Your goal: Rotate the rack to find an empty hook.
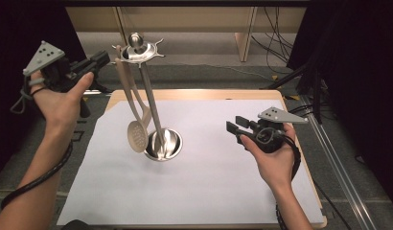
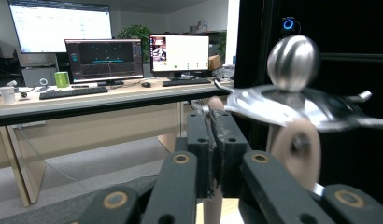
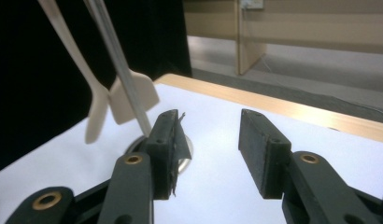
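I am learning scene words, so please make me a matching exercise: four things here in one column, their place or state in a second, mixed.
1. left gripper
2. right gripper
3. slotted spoon
4. stand base

a. rests on the white sheet
b. jaws apart, nothing between them
c. hangs from the stand's top
d. jaws close together, raised by the stand's top

Pairs: 1-d, 2-b, 3-c, 4-a

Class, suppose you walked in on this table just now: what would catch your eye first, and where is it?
The tall steel utensil stand rises from the middle of the white sheet, with beige utensils hanging from its top hooks. The left gripper is raised beside the stand's top, its jaws nearly together. The right gripper hovers low at the right with open, empty jaws.
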Available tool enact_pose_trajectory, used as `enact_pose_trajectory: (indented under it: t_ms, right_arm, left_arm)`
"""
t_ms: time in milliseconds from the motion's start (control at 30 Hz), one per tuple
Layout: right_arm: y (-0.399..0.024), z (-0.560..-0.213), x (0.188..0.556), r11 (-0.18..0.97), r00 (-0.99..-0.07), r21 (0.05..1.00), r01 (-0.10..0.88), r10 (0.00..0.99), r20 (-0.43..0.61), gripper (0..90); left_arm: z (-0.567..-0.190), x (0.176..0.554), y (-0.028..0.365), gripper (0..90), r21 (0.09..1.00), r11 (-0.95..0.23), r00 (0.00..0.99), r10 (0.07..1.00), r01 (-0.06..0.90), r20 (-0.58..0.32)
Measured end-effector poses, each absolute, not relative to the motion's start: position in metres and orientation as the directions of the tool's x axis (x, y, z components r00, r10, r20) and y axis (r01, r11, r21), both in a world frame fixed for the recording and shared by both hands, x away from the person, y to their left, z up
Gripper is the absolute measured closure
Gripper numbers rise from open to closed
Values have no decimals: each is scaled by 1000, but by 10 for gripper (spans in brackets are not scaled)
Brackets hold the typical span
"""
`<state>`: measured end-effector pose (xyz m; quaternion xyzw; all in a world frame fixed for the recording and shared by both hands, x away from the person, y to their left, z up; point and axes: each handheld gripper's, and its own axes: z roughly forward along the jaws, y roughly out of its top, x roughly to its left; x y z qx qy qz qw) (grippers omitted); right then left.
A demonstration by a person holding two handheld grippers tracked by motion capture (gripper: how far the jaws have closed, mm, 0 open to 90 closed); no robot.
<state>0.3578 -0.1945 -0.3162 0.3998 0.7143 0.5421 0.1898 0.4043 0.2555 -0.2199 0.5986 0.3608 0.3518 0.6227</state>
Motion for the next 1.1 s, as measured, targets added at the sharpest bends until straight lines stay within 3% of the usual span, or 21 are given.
enact_pose_trajectory:
  t_ms: [500, 600, 1100]
  right_arm:
    - [-213, -319, 364, 216, -500, 833, 509, 862, 83, 628]
    - [-218, -319, 365, 221, -472, 788, 575, 876, 98, 631]
    - [-250, -326, 369, 236, -392, 702, 672, 917, 67, 643]
  left_arm:
    - [-270, 368, 269, 705, 999, 45, 458, 888, 13, -46]
    - [-271, 365, 272, 697, 998, 59, 441, 896, 11, -57]
    - [-270, 366, 274, 663, 997, 78, 447, 891, 14, -76]
